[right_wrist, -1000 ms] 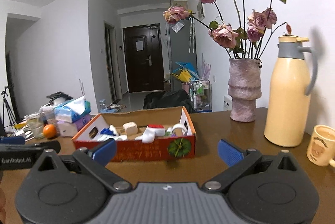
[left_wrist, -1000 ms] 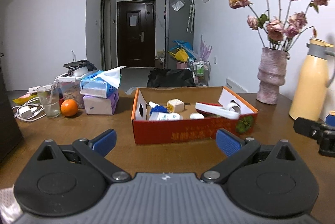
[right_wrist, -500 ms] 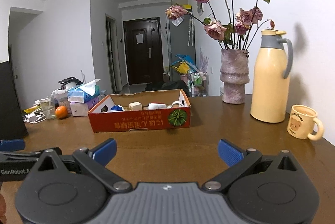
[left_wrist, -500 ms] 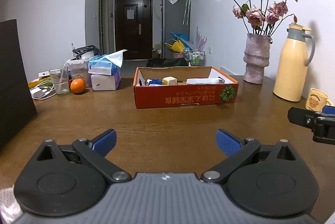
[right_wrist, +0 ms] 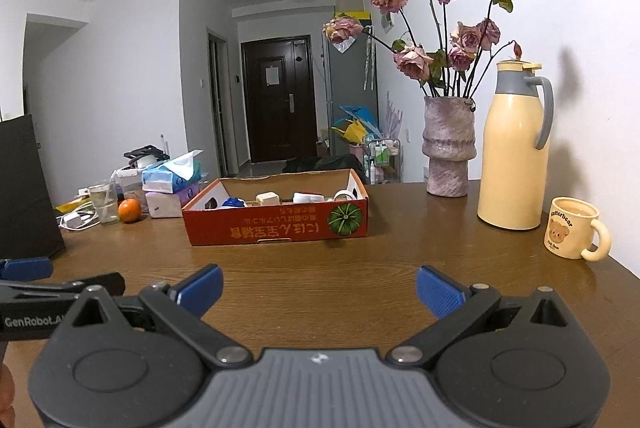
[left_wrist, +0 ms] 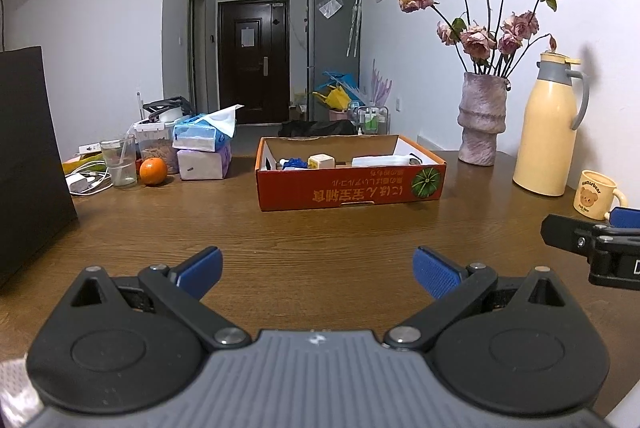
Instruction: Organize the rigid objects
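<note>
1. Left gripper (left_wrist: pixel 316 268) hovers low over the table (left_wrist: pixel 320 236), fingers spread wide, holding nothing.
2. Right gripper (right_wrist: pixel 319 288) is likewise wide open and empty.
3. The box (left_wrist: pixel 350 188) sits mid-table, well ahead, small items inside.

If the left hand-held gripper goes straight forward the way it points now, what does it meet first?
Probably the red cardboard box. The left hand-held gripper is open and empty, and only bare wooden table lies between its fingers and the box's front wall. Depth is uncertain in this fisheye view.
</note>
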`<action>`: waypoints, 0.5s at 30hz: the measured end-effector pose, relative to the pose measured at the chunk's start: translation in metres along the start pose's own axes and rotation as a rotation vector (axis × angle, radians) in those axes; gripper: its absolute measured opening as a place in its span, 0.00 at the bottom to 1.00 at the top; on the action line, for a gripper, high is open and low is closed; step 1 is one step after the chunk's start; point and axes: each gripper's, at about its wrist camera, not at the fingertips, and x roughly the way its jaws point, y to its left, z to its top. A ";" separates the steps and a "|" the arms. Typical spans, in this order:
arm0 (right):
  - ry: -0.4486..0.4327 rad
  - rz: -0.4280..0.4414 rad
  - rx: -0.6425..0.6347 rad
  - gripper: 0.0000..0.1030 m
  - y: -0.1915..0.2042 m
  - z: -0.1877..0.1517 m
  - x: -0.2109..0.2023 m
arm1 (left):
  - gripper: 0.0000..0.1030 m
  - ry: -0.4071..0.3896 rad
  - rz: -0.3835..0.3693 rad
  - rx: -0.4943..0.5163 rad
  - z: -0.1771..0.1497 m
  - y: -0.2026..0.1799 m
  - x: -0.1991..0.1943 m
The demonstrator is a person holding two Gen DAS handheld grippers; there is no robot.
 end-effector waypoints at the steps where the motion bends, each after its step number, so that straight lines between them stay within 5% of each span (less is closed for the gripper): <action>1: -0.001 0.000 -0.001 1.00 0.000 0.000 -0.001 | 1.00 -0.002 0.000 0.000 0.000 0.000 -0.001; 15: 0.000 0.002 -0.006 1.00 0.002 0.000 -0.003 | 1.00 -0.006 0.001 -0.005 -0.001 0.002 -0.004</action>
